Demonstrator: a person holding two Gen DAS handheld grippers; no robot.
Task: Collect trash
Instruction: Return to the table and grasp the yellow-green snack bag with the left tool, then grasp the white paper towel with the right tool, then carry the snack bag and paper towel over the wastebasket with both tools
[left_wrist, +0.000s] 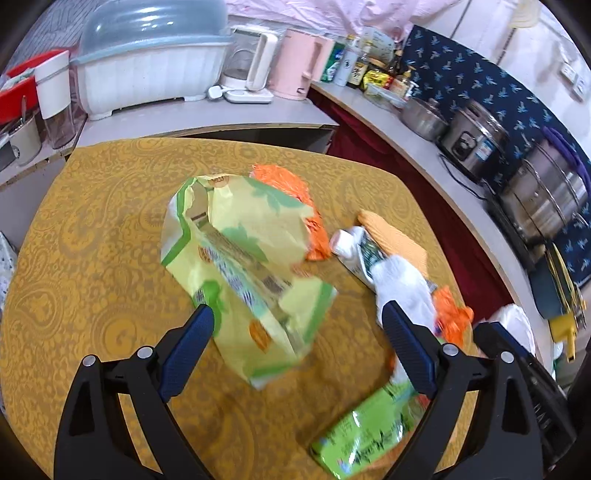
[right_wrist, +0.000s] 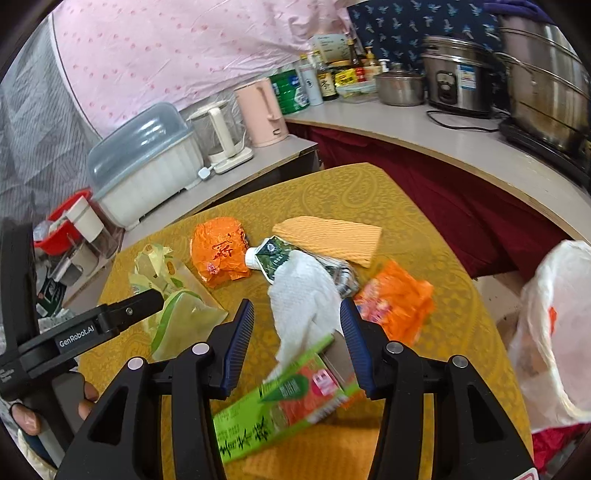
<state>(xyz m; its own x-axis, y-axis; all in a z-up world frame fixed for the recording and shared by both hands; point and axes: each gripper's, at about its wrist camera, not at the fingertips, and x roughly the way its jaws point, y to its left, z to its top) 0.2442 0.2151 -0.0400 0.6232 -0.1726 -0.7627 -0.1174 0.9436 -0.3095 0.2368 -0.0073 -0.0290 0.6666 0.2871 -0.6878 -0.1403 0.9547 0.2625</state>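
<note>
Trash lies on a yellow patterned table (left_wrist: 92, 229). My left gripper (left_wrist: 297, 325) is open, its jaws wide on either side of a yellow-green snack bag (left_wrist: 243, 266), which also shows in the right wrist view (right_wrist: 173, 295). My right gripper (right_wrist: 297, 321) is open above a white paper tissue (right_wrist: 306, 299) and a green tea carton (right_wrist: 280, 406); the carton also shows in the left wrist view (left_wrist: 365, 424). Nearby lie an orange wrapper (right_wrist: 218, 254), a squeezed green tube (right_wrist: 273, 258), a yellow cloth (right_wrist: 332, 236) and a second orange wrapper (right_wrist: 395, 299).
A white plastic bag (right_wrist: 554, 332) hangs past the table's right edge. Counters behind hold a dish box with a blue lid (left_wrist: 151, 62), kettles (left_wrist: 251, 62), bottles, a rice cooker (left_wrist: 476, 144) and steel pots (right_wrist: 546, 85).
</note>
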